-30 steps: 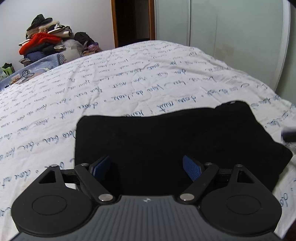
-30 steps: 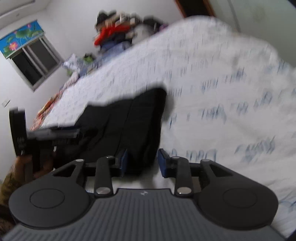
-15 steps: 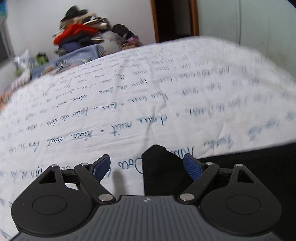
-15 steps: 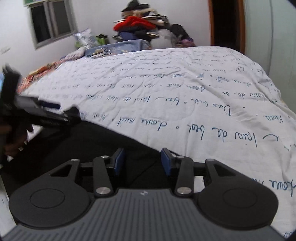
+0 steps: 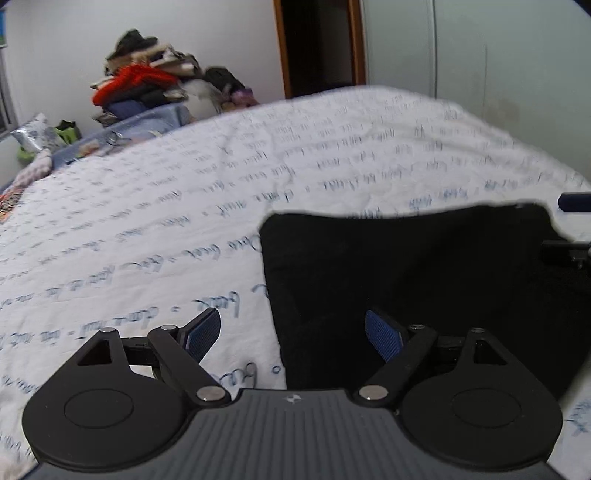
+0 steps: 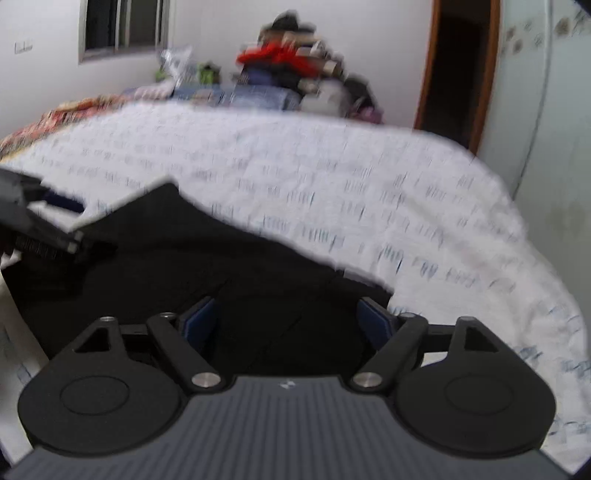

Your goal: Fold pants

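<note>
The black pants (image 5: 424, 266) lie folded flat on the bed's white sheet with blue writing (image 5: 184, 206). My left gripper (image 5: 291, 334) is open and empty, straddling the pants' left edge near the front. In the right wrist view the pants (image 6: 192, 266) fill the lower left. My right gripper (image 6: 286, 319) is open and empty, low over the pants' right end. The right gripper's tip shows at the far right of the left wrist view (image 5: 569, 229). The left gripper shows at the left edge of the right wrist view (image 6: 33, 225).
A heap of clothes (image 5: 147, 85) with a red item sits beyond the bed's far side. A dark doorway (image 5: 319, 44) and a pale wardrobe (image 5: 480, 48) stand behind. A window (image 6: 122, 26) is at the far left. The bed edge drops off at the right (image 6: 554, 295).
My right gripper has opened wider and settled over the pants' right end. My left gripper has swung back right, bringing the pants' left edge between its fingers. The pants lie as before.
</note>
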`<action>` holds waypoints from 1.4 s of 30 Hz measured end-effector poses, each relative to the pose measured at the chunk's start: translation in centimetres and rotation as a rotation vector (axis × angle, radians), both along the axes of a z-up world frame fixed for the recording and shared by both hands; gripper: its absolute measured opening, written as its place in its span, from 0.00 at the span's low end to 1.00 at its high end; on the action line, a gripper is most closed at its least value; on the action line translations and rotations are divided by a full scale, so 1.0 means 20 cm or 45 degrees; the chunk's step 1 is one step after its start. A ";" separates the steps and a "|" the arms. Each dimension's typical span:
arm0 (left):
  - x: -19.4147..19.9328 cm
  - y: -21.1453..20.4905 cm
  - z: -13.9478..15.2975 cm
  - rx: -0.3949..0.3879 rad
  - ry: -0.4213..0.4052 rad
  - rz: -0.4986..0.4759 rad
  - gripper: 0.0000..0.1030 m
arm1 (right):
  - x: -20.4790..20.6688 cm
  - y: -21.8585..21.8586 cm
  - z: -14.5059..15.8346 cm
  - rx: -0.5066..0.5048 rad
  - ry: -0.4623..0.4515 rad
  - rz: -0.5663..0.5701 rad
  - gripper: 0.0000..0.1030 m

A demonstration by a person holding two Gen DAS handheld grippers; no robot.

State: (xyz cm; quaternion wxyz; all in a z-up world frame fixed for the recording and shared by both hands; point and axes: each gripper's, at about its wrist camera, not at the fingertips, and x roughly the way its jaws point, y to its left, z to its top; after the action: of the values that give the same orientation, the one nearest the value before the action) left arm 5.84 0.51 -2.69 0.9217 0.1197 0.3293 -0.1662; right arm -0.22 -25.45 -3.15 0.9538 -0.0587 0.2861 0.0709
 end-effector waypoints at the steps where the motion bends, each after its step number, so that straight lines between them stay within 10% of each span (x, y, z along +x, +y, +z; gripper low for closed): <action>1: -0.04 0.02 0.02 -0.037 -0.011 -0.010 0.84 | -0.03 0.03 0.03 -0.009 -0.040 -0.005 0.80; 8: -0.17 0.02 -0.10 -0.019 0.065 -0.051 0.84 | -0.16 0.24 -0.06 -0.123 -0.013 0.110 0.93; 30: -0.25 0.00 0.03 -0.105 0.131 0.255 0.84 | -0.41 0.30 0.02 -0.090 -0.169 -0.161 1.00; 42: -0.40 -0.07 0.05 -0.041 0.138 0.277 0.84 | -0.52 0.36 0.01 0.119 0.041 -0.312 1.00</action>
State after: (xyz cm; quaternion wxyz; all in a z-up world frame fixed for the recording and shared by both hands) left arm -2.10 -0.81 -1.64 0.9170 0.0592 0.3870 -0.0768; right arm -10.70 -18.28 -2.98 0.9523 0.0223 0.3028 -0.0320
